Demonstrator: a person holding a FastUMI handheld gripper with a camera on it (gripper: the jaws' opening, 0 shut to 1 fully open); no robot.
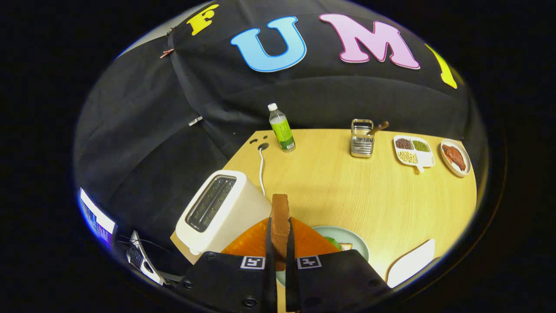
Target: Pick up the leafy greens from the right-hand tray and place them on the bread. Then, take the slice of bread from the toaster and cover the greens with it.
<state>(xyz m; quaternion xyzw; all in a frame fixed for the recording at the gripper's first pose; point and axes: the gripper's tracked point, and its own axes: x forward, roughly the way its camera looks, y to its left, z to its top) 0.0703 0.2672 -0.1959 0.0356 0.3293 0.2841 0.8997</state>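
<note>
The gripper (280, 237) is squeezing a slice of bread (280, 217) tight between both fingers. The white toaster (221, 211) is sitting just left, and a plate (354, 243) with greens (333, 242) is waiting right below.

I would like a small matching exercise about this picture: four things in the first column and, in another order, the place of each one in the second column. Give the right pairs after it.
Things:
1. slice of bread
2. toaster
3. green bottle
4. pale green plate

Places:
A. standing at the far edge of the table, near the cable hole
B. held upright between the two fingers of the gripper
C. low down, just right of the fingers, with greens on it
D. left of the fingers, slots empty

Pairs: 1-B, 2-D, 3-A, 4-C
</note>
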